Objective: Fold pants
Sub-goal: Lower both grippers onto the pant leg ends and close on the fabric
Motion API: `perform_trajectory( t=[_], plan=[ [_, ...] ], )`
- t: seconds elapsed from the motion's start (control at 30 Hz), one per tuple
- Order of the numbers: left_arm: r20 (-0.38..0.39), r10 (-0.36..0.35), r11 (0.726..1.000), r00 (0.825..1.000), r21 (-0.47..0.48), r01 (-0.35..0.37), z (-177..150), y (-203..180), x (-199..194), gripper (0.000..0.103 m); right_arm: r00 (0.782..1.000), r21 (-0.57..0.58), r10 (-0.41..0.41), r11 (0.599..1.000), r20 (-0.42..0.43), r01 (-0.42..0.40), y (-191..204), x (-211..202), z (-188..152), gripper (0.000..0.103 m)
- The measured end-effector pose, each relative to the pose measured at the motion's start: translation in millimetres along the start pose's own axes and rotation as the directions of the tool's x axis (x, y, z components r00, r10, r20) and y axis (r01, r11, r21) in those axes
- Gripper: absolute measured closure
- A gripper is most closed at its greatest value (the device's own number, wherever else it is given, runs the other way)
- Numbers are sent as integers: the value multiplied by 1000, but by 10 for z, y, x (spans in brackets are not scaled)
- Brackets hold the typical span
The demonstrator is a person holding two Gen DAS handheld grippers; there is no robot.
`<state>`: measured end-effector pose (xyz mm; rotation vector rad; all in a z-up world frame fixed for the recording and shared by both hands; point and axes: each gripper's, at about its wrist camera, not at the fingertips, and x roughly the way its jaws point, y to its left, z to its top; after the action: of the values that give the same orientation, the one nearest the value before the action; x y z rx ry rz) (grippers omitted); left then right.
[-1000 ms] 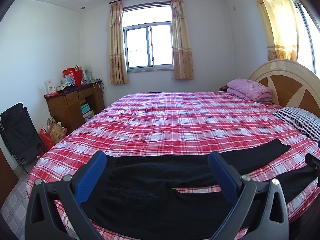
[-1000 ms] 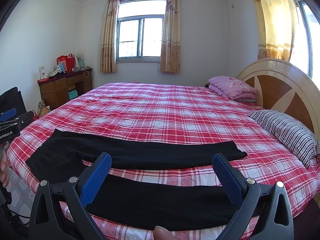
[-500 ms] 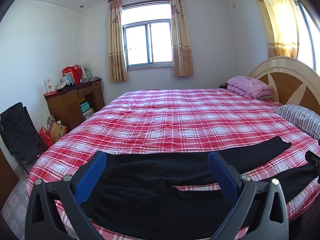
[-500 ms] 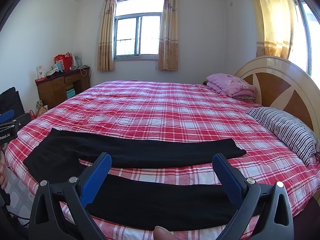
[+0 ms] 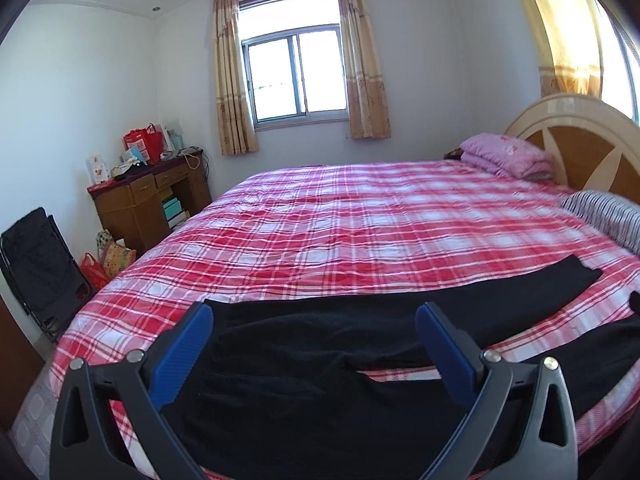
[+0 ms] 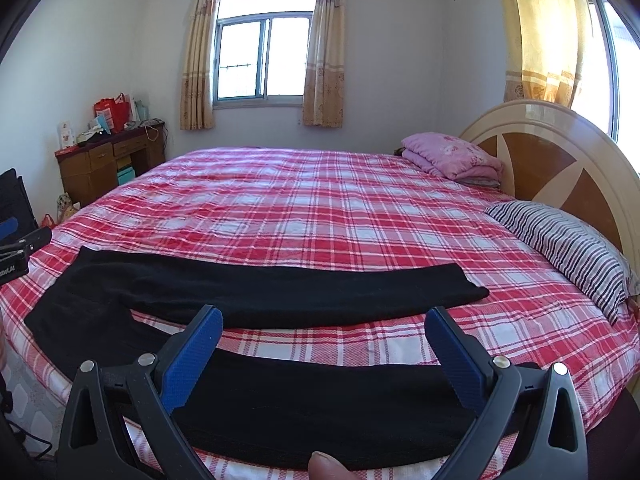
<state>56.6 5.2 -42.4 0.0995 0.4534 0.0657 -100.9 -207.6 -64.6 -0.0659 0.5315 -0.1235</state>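
Black pants (image 5: 304, 364) lie flat on the red plaid bed (image 5: 360, 220), legs spread apart toward the right. My left gripper (image 5: 316, 340) is open and empty, above the waist end. In the right wrist view the pants (image 6: 280, 292) show both legs, far one and near one. My right gripper (image 6: 324, 344) is open and empty, above the near leg close to the bed's front edge. The left gripper also shows at the left edge of the right wrist view (image 6: 16, 248).
A striped pillow (image 6: 568, 248) and a folded pink blanket (image 6: 452, 156) lie by the round headboard (image 6: 560, 160) at the right. A wooden desk (image 5: 148, 200) with clutter and a black folding chair (image 5: 36, 264) stand at the left wall.
Both grippers have drifted slightly lower and closer to the pants. The pants have not moved. Both jaws stay open.
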Motion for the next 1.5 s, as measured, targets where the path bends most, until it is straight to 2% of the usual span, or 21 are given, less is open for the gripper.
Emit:
perform_trajectory(
  t=[0.13,0.23,0.37,0.5,0.6,0.63,0.77,0.83,0.9,0.97,1.03,1.2,1.3,1.37,1.4,1.5],
  plan=[
    [-74,25,1000,997,16,-24,22,171,508,0,998,16,-11,1000,-57,12,-172,358,-10,1],
    [-105,95,994,990,72,-88,4,359,883,0,995,53,-16,998,-97,22,-372,638,32,1],
    [-179,179,982,967,88,-166,-73,791,1356,0,986,49,-24,998,-165,33,-602,1044,84,1],
    [-249,222,975,943,85,-207,-133,1144,1739,0,976,20,-42,999,-214,47,-780,1395,153,1],
    [-314,198,980,929,65,-187,-182,1325,2018,3,969,25,-67,997,-238,75,-941,1589,209,2],
    [-329,181,983,927,57,-172,-195,1357,2082,7,967,28,-70,997,-246,79,-999,1652,224,3],
    [-405,107,993,908,6,-115,-267,1466,2377,9,954,61,-56,995,-295,77,-1209,1856,231,10],
    [-430,88,994,899,-13,-104,-301,1521,2483,19,952,81,-50,994,-301,78,-1279,1921,220,12],
    [-455,57,996,889,-39,-84,-342,1575,2593,25,951,84,-57,993,-305,87,-1323,1980,184,15],
    [-469,52,996,882,-43,-82,-368,1624,2685,28,950,84,-56,993,-308,86,-1336,2041,149,21],
    [-480,27,997,877,-50,-59,-383,1628,2765,39,946,76,-59,993,-317,87,-1355,2107,130,24],
    [-483,-50,998,874,-57,26,-397,1549,2815,59,946,67,-85,992,-313,111,-1469,2190,137,26],
    [-486,-57,998,872,-60,32,-397,1552,2827,61,942,69,-119,987,-313,148,-1618,2227,185,26],
    [-477,-91,995,874,-80,60,-389,1586,2826,72,938,89,-139,981,-317,175,-1788,2251,238,26],
    [-480,-116,992,869,-106,73,-390,1613,2839,78,936,98,-149,977,-318,188,-1876,2261,270,26],
    [-480,-148,987,865,-132,96,-377,1622,2858,84,931,134,-191,961,-311,241,-2190,2290,366,31]
  ],
)
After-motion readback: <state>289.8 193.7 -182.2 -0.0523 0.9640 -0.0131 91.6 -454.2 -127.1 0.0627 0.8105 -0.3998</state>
